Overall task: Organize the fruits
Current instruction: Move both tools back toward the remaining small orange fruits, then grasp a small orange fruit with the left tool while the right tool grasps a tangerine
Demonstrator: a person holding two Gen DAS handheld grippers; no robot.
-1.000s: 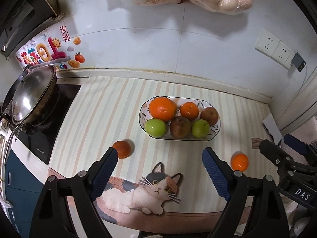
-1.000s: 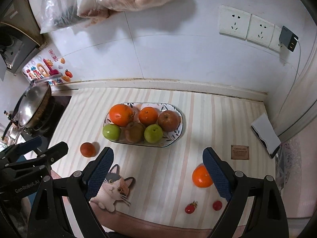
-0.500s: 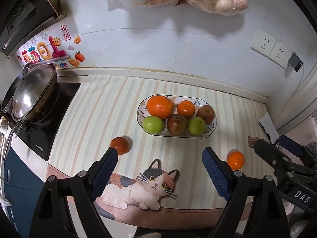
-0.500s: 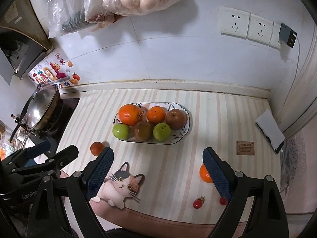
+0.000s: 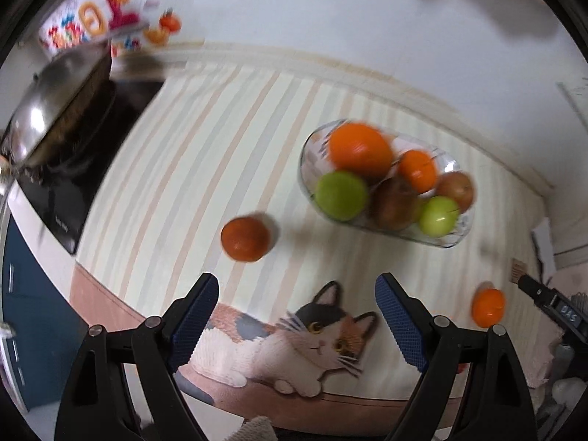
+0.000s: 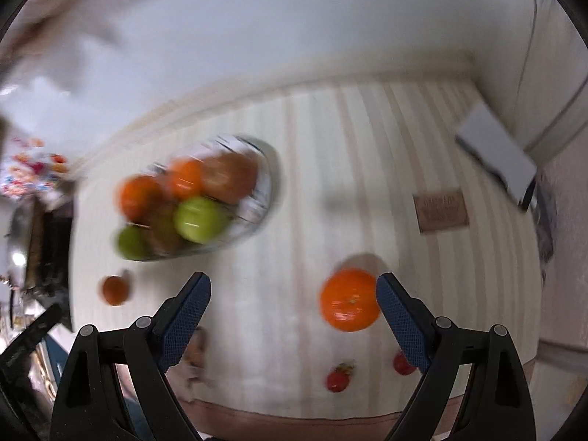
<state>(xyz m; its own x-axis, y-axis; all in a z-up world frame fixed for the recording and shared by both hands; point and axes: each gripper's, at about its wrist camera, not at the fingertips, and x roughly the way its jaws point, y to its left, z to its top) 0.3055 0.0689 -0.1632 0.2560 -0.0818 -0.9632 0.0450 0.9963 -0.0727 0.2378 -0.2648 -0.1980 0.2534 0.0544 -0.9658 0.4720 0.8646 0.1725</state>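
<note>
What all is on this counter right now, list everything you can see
Fruit bowl: one, clear patterned, mid counter; holds two oranges, two green and two brownish fruits.
Dark orange: one, loose, left of bowl.
Bright orange: one, loose, right of bowl.
Small red fruits: two, front right edge.
Striped mat: one, cat print.
Wok: one, steel, stove, far left.
Brown card: one, right.
Left gripper: jaws open, empty.
Right gripper: jaws open, empty.

Glass bowl (image 5: 463, 233) clear, glossy; steel wok (image 5: 47, 110) shiny; tongs pads (image 5: 400, 325) knurled, matt.
</note>
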